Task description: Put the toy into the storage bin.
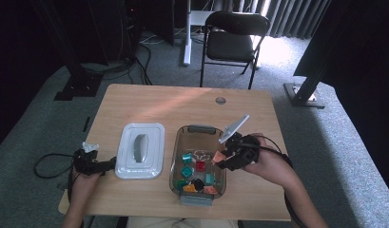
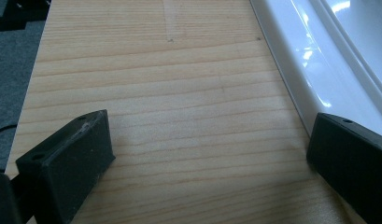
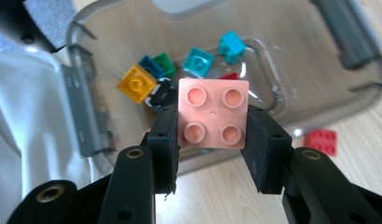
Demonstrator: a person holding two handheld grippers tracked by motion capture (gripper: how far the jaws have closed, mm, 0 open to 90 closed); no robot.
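Here the right claw pinches a pink brick by two opposite sides, studs facing its camera, held above the near rim of the clear bin, where other bricks lie loose. A red brick sits on the worktop just outside the bin. To do this well, I would keep the squeeze steady and carry the brick clear of the rim before lowering it, flat and level, onto bare wood. The right hand reaches in from the side, wrist bent toward the bin. The left claw is spread, empty, low over the worktop beside the white lid.
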